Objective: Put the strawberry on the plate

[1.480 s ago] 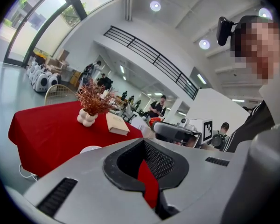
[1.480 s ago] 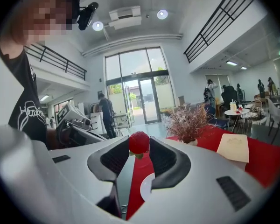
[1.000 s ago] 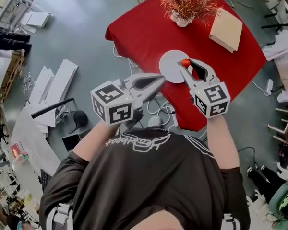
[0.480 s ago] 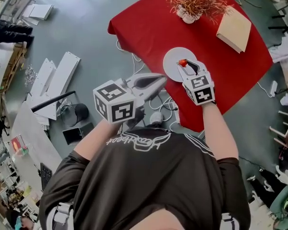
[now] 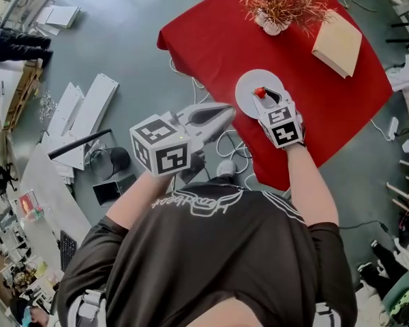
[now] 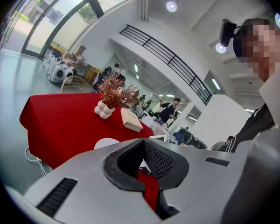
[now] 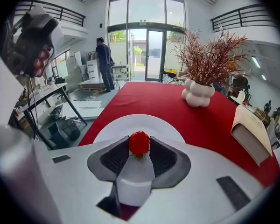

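Note:
A small red strawberry (image 7: pixel 139 143) is pinched between the tips of my right gripper (image 7: pixel 139 146), which is shut on it. In the head view, the right gripper (image 5: pixel 261 94) holds the strawberry (image 5: pixel 260 92) over the middle of the round white plate (image 5: pixel 245 86) on the red table. The plate (image 7: pixel 126 124) lies just beyond and below the jaws in the right gripper view. My left gripper (image 5: pixel 228 112) hangs off the table's near-left side, over the floor, jaws shut on nothing. The left gripper view shows the plate (image 6: pixel 105 143) past its jaws.
The red-clothed table (image 5: pixel 211 39) also bears a white vase with reddish dried plants (image 5: pixel 278 5) and a tan box (image 5: pixel 337 43) at the back. Cables (image 5: pixel 225 152) lie on the floor beside the table's near edge. White boards (image 5: pixel 82 114) lie on the floor at left.
My right gripper has carried the strawberry from the plate's near-right edge in over the plate and farther from the camera. The left gripper has hardly moved.

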### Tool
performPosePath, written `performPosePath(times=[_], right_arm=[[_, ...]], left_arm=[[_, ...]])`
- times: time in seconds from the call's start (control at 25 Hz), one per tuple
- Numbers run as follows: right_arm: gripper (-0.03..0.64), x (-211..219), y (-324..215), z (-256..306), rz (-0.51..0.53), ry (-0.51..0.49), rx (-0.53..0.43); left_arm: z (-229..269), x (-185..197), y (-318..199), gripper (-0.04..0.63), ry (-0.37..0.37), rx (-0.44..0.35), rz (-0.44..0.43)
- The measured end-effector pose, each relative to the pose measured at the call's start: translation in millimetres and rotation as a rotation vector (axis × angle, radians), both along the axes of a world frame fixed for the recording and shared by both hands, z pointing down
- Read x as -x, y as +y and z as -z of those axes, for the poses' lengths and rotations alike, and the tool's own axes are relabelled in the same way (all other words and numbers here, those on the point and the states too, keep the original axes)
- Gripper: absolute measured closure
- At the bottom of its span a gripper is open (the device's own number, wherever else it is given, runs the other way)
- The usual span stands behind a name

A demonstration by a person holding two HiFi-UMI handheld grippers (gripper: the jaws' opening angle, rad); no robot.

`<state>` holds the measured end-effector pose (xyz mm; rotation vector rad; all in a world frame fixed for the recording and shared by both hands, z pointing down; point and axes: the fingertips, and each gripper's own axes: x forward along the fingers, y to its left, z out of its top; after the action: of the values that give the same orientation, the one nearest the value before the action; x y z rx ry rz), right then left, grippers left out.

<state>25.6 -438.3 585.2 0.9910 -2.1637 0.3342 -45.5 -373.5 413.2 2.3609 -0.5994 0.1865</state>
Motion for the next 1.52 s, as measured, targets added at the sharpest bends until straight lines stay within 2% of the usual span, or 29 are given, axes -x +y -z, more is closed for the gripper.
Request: performPosePath(times=[0.12, 0.32, 0.64, 0.88, 1.12, 1.32, 1.52], right_arm=[[0.488, 2, 0, -3, 0.015, 0.035, -0.002], [0.488, 1, -1, -4, 0.003, 0.037, 0.026], [0.488, 1, 0, -2, -0.007, 0.040, 0.010], [0.486, 0, -1, -2, -0.002, 0.032, 0.031], [0.462, 0, 0, -2, 0.003, 0.035, 0.044], [0.445, -3, 0, -1, -0.010, 0.021, 0.046], [0.427, -6, 0, 15, -0.034, -0.022, 0.007]], left_arm=[[-1, 1, 0, 0.588, -0.006, -0.005, -0.003], [1, -1, -2, 0.588, -0.001, -0.005, -0.006], [2, 1, -5, 0.588, 0.004, -0.004, -0.001], [1, 4, -5, 0.588, 0.000, 0.001, 0.006], [1, 9, -7, 0.588, -0.001, 0.004, 0.016], [0, 8, -7, 0.588, 0.001, 0.008, 0.017], [0, 9, -2, 0.588, 0.001, 0.004, 0.019]])
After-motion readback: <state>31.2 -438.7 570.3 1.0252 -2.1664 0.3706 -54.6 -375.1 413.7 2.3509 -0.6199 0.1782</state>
